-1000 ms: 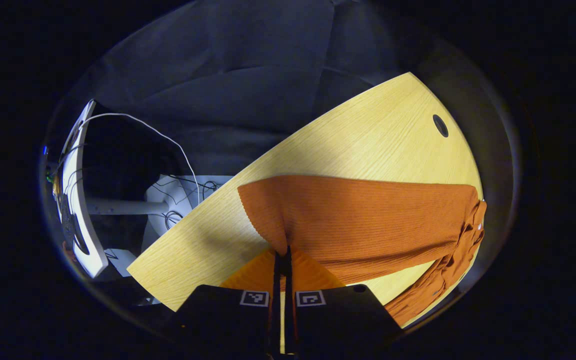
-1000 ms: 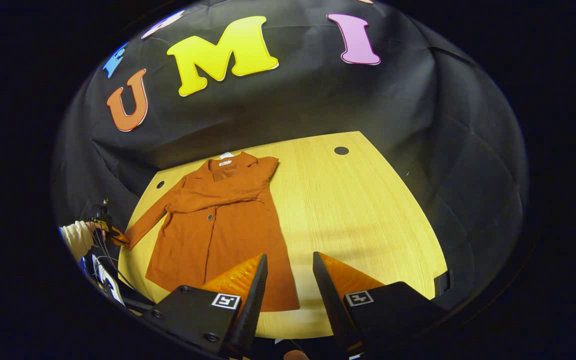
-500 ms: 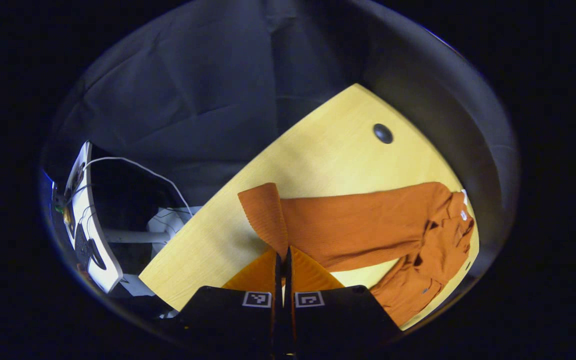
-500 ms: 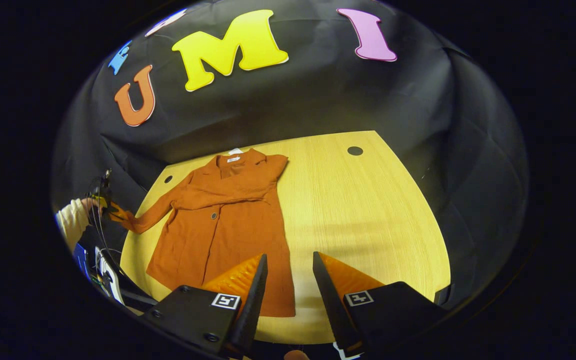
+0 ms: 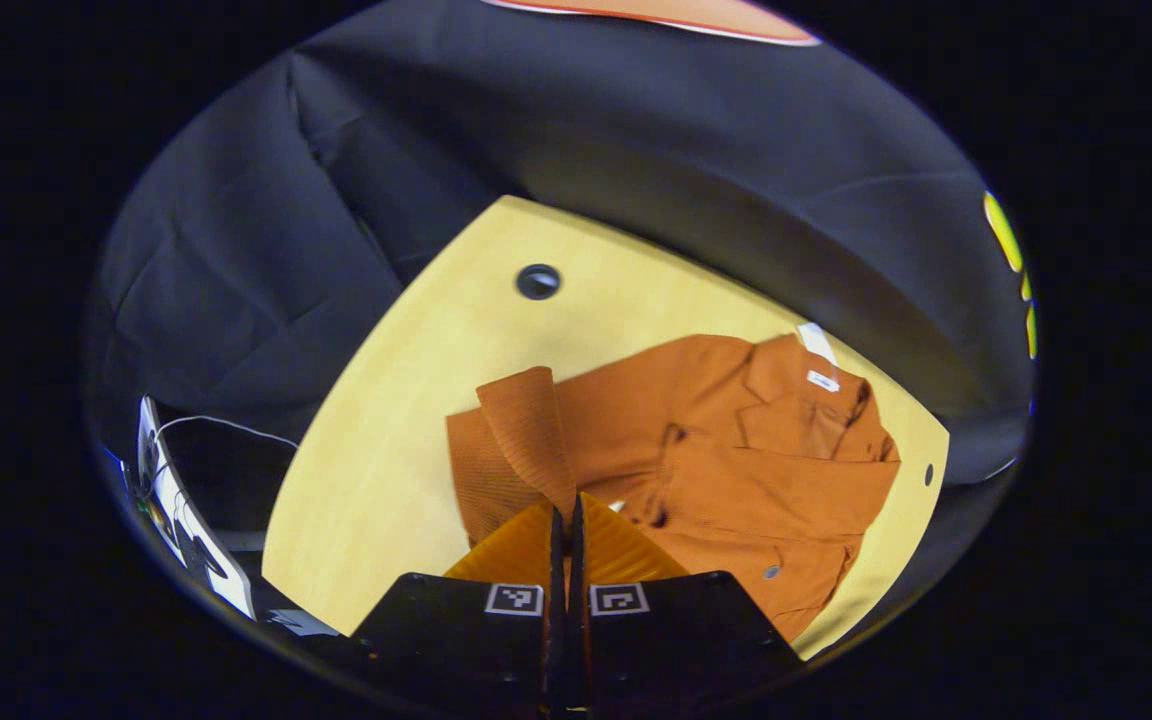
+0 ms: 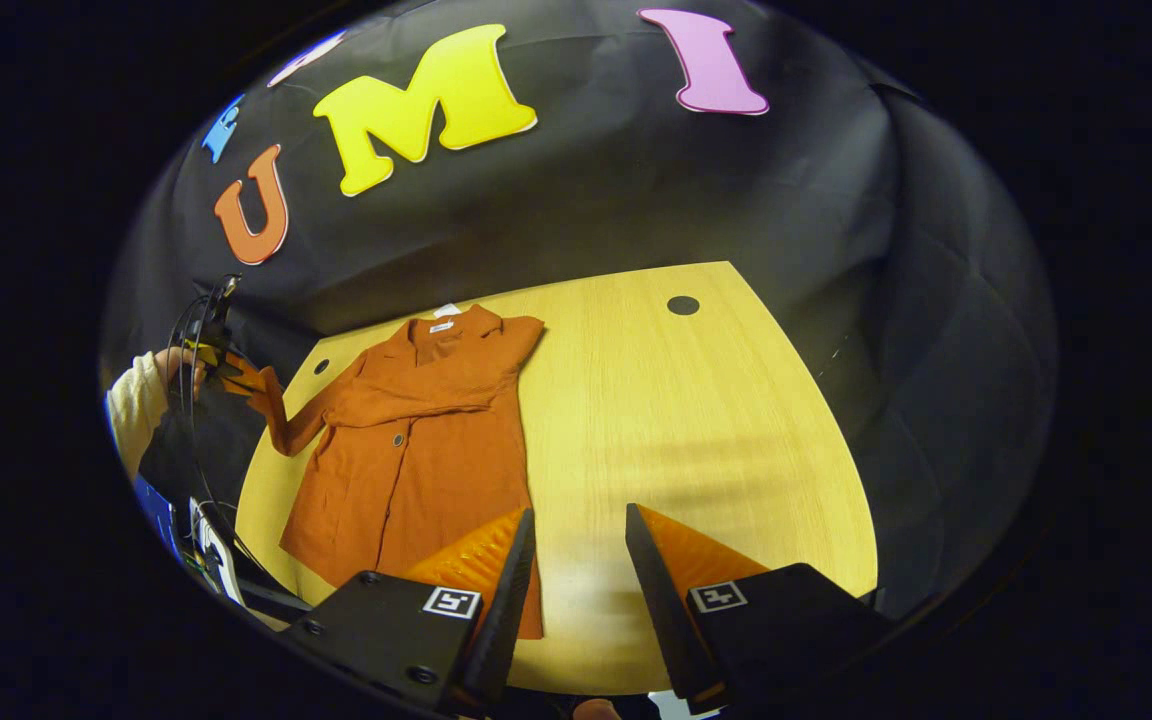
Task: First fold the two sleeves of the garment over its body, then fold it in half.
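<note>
Jaws of the left gripper (image 5: 566, 520) pinch the soft, limp garment's (image 6: 416, 430) cuff (image 5: 528, 430); the right gripper (image 6: 576, 540) gapes empty above the table (image 6: 696, 420).

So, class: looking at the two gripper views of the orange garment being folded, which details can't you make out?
- Garment hem: right gripper view, hidden behind the right tool.
- Held sleeve cuff: left gripper view, its pinched edge hidden between the left tool fingers.
- Neck label: too small to read.
- Garment's underside on the table: hidden by the fabric.
</note>
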A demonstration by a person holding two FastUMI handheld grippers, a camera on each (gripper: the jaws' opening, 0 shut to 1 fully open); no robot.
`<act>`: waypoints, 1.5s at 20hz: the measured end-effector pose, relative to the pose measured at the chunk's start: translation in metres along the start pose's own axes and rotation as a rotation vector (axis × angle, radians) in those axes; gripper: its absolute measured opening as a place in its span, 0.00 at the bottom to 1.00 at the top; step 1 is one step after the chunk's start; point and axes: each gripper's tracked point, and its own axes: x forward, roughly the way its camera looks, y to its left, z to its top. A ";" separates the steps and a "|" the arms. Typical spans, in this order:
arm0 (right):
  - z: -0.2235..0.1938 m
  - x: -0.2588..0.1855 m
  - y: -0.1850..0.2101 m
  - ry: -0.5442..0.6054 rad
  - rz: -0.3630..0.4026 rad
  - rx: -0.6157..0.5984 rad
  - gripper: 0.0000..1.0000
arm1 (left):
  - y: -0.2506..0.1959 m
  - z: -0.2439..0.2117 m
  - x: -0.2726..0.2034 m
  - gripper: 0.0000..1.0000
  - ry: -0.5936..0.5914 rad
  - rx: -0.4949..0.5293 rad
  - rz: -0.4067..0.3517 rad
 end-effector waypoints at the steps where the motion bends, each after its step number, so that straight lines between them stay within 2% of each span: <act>1: 0.000 -0.002 -0.007 -0.004 -0.004 0.003 0.61 | -0.024 -0.003 0.001 0.03 0.002 0.021 -0.020; 2: 0.001 -0.004 -0.014 -0.006 -0.008 0.006 0.61 | -0.045 -0.007 0.002 0.03 0.004 0.038 -0.041; 3: 0.000 -0.006 -0.022 -0.005 -0.012 0.012 0.55 | -0.070 -0.010 0.002 0.03 0.010 0.055 -0.061; 4: -0.003 -0.009 -0.028 -0.004 -0.015 0.020 0.55 | -0.091 -0.014 0.003 0.03 0.015 0.071 -0.081; 5: -0.005 -0.010 -0.034 -0.002 -0.018 0.025 0.61 | -0.112 -0.018 0.004 0.03 0.021 0.089 -0.100; 10: -0.014 -0.024 -0.078 -0.002 -0.057 0.045 0.61 | -0.220 -0.050 0.012 0.03 0.047 0.194 -0.167; 11: -0.017 -0.025 -0.087 0.002 -0.067 0.052 0.55 | -0.236 -0.054 0.013 0.03 0.055 0.207 -0.179; 14: -0.022 -0.032 -0.111 0.009 -0.099 0.078 0.55 | -0.291 -0.072 0.021 0.03 0.064 0.257 -0.225; 15: -0.024 -0.035 -0.119 0.011 -0.110 0.088 0.61 | -0.305 -0.078 0.023 0.03 0.065 0.272 -0.243; 17: -0.031 -0.039 -0.135 0.017 -0.135 0.110 0.55 | -0.332 -0.091 0.029 0.03 0.072 0.309 -0.270; 19: -0.038 -0.041 -0.146 0.030 -0.157 0.138 0.55 | -0.343 -0.099 0.039 0.04 0.079 0.352 -0.250; 22: -0.048 -0.045 -0.153 0.051 -0.178 0.156 0.55 | -0.351 -0.108 0.051 0.05 0.109 0.362 -0.237; 23: -0.049 -0.044 -0.154 0.052 -0.187 0.153 0.61 | -0.352 -0.108 0.052 0.06 0.111 0.357 -0.244; 24: -0.051 -0.042 -0.154 0.056 -0.190 0.154 0.55 | -0.353 -0.108 0.050 0.08 0.116 0.347 -0.266; 25: -0.052 -0.041 -0.152 0.060 -0.190 0.158 0.61 | -0.355 -0.108 0.048 0.10 0.118 0.337 -0.277; 26: -0.052 -0.041 -0.149 0.062 -0.191 0.161 0.55 | -0.353 -0.106 0.048 0.14 0.118 0.334 -0.278; 27: -0.051 -0.039 -0.147 0.061 -0.191 0.162 0.61 | -0.351 -0.103 0.047 0.15 0.115 0.330 -0.285; 29: -0.049 -0.037 -0.140 0.057 -0.188 0.160 0.61 | -0.358 -0.102 0.042 0.23 0.107 0.314 -0.331; 30: -0.048 -0.036 -0.137 0.055 -0.188 0.156 0.61 | -0.362 -0.102 0.038 0.22 0.108 0.308 -0.369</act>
